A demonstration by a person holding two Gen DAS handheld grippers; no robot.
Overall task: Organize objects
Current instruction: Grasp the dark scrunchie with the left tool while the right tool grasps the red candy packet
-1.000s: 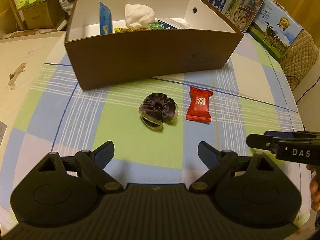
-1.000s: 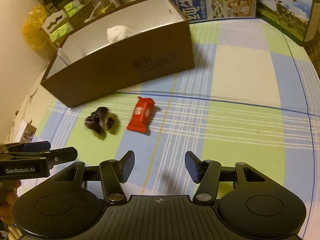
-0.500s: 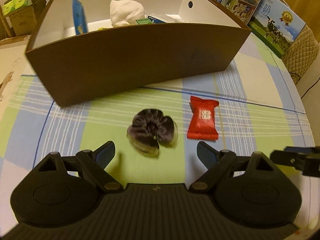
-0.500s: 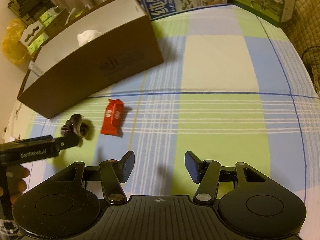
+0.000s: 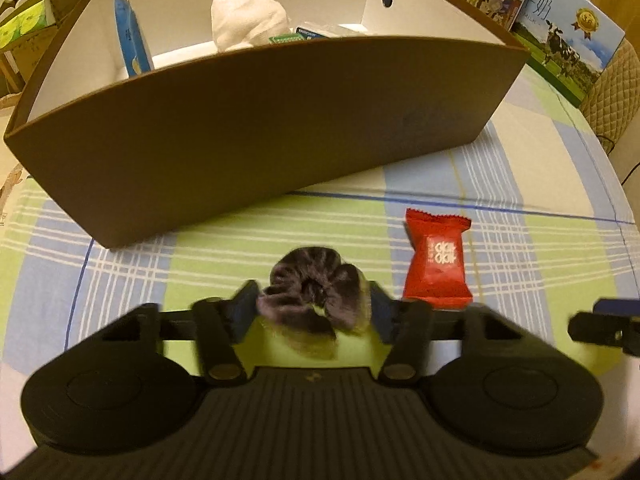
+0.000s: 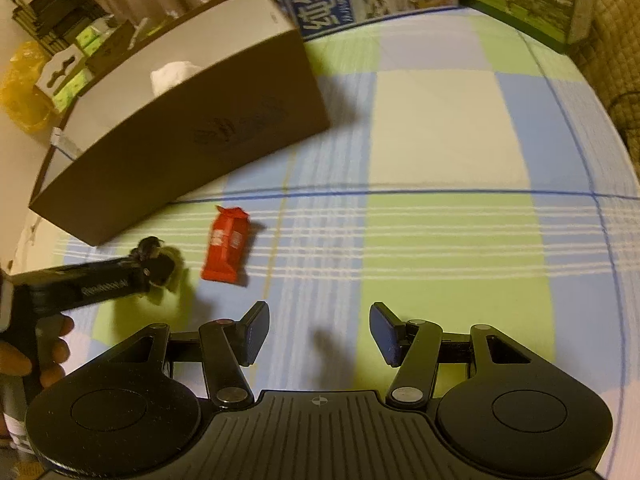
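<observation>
Left gripper fingers straddle the scrunchie, not visibly clamped, for boxing; right gripper wide open, empty.

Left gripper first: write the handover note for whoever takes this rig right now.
Left gripper: fingers on either side of the dark velvet scrunchie on the tablecloth; the blurred frame does not show whether it is gripped, and it is not lifted.
Right gripper: open, empty, above bare cloth.
Red candy packet: on the cloth, right of the scrunchie.
Brown box: behind both, already holding a white cloth and small packets.
Left: scrunchie and candy into the box.
</observation>
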